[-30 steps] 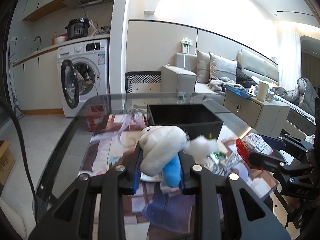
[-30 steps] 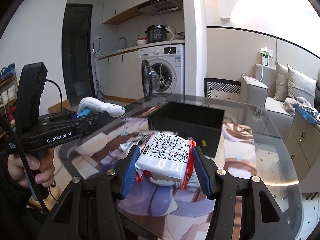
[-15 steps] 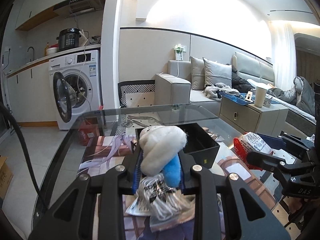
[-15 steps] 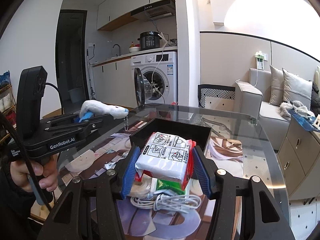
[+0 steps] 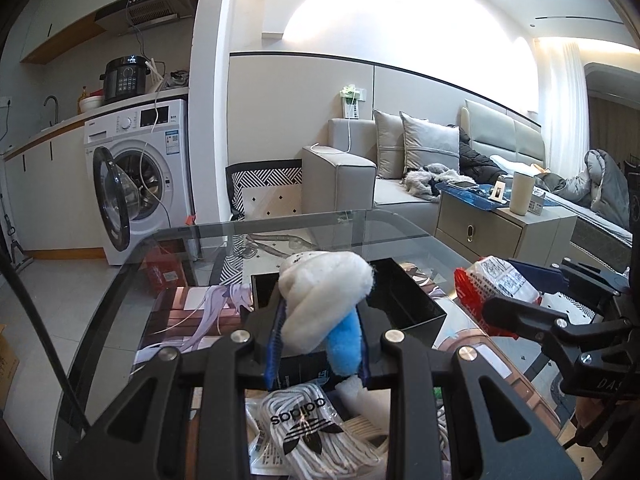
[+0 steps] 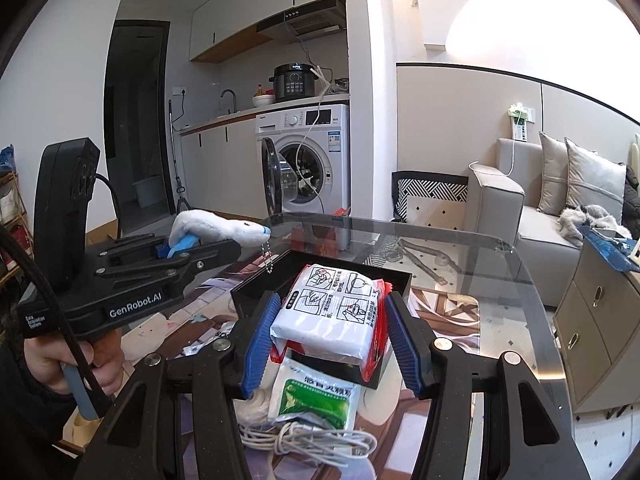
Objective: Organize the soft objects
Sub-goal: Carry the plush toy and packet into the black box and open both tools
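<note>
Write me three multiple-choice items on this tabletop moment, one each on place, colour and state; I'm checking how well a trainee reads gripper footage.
1. Where does the black box sit?
A. on the glass table
B. on the sofa
C. on the washing machine

2. What colour is the plush toy in the left gripper?
A. red and yellow
B. white and blue
C. all green

3. What is the state of the right gripper?
A. open and empty
B. shut on a cable
C. shut on the tissue pack

Answers:
1 A, the box rests on the glass table.
2 B, it has a white body with a blue part between the jaws.
3 C, both blue pads press the sides of the white pack.
</note>
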A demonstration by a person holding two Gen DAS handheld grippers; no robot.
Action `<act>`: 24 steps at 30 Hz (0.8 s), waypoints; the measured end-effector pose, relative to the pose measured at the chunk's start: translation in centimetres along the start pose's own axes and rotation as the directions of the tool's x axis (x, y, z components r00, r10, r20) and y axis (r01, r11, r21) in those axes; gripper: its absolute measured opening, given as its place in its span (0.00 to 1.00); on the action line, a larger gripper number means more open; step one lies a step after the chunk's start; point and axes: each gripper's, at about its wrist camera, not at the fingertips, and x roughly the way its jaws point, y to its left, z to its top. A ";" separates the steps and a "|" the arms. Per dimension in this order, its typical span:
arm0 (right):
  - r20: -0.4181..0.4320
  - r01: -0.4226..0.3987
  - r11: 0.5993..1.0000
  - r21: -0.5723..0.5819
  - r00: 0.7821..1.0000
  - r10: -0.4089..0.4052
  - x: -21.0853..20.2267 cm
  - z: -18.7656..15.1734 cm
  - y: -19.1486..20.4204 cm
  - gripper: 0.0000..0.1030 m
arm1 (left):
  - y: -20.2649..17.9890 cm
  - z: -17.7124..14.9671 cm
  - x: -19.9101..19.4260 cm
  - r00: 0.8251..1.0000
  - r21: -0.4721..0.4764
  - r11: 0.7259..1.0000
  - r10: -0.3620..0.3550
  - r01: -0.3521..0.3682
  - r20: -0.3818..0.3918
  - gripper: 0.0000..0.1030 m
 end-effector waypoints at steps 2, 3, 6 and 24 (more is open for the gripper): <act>-0.005 -0.002 1.000 -0.002 1.000 0.002 0.7 0.1 -0.1 0.53 | 0.2 -0.1 0.3 1.000 -0.001 1.000 0.002 -0.002 0.001 0.26; -0.008 -0.002 1.000 -0.004 1.000 0.002 0.9 0.1 -0.1 0.53 | 0.2 -0.1 0.4 1.000 -0.004 1.000 0.001 -0.001 0.000 0.26; -0.011 -0.007 1.000 0.002 1.000 0.007 1.8 0.5 -0.4 0.53 | 0.8 -0.2 1.0 1.000 -0.018 1.000 0.001 -0.002 -0.009 0.26; -0.067 -0.015 1.000 0.021 0.998 0.017 7.6 0.9 -3.1 0.53 | 0.8 0.5 6.1 0.998 -0.016 1.000 -0.020 0.019 -0.055 0.27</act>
